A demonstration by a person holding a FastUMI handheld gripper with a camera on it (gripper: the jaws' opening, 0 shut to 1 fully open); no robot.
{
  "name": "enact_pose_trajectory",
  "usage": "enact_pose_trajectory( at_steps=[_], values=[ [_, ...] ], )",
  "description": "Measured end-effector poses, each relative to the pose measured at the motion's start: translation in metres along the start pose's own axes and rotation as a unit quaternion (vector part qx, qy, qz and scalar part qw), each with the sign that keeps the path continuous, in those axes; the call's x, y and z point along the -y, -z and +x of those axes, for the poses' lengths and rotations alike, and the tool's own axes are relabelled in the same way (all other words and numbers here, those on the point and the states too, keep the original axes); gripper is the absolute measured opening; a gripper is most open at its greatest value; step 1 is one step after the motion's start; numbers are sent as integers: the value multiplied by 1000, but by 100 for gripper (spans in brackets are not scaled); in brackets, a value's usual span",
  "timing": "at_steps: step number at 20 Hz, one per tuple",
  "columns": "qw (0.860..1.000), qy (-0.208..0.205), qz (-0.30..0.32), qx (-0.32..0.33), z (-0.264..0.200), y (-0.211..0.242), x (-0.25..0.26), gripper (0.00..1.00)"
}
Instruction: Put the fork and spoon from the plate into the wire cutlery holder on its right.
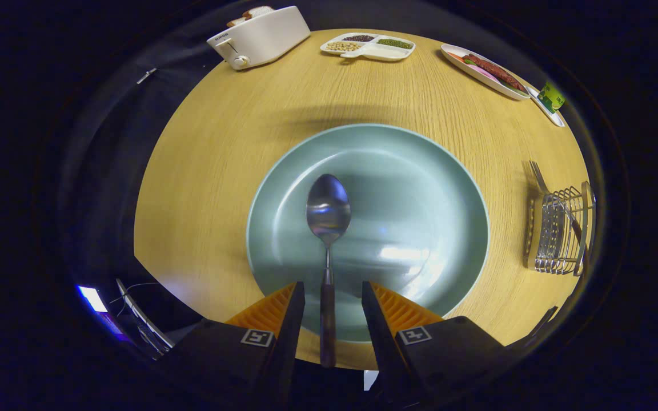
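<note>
A metal spoon (328, 214) lies on the pale green plate (420, 188), bowl pointing away from me, its dark handle running back over the plate's near rim between my fingers. My gripper (333, 288) is open, one finger on each side of the handle, neither touching it. To the right of the plate stands the wire cutlery holder (560, 237), and the fork (540, 178) rests in it with its tines sticking out past the far end.
The round wooden table (209, 171) carries a white toaster (260, 35) at the far left, a divided tray of beans (368, 45) at the far middle, and a white dish with sausage (486, 69) at the far right. The table's edge drops off close on my left.
</note>
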State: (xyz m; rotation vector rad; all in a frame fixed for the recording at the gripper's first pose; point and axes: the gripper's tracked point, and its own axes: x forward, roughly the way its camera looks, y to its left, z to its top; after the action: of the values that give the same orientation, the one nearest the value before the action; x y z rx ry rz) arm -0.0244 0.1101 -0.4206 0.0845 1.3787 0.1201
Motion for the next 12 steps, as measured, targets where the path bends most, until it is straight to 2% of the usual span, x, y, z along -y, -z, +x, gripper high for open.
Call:
enact_pose_trajectory(
  at_steps=[2,3,5,6,10,12],
  values=[
    [1000,3,20,-1,2,-2,2,32],
    [1000,-3,19,-5,2,-2,1,27],
    [1000,-13,8,-8,9,1,3,25],
    [1000,-15,10,-11,5,0,2,17],
    [999,-37,22,-10,4,-4,-1,11],
    [998,-49,21,-14,2,-1,-1,11]
  ],
)
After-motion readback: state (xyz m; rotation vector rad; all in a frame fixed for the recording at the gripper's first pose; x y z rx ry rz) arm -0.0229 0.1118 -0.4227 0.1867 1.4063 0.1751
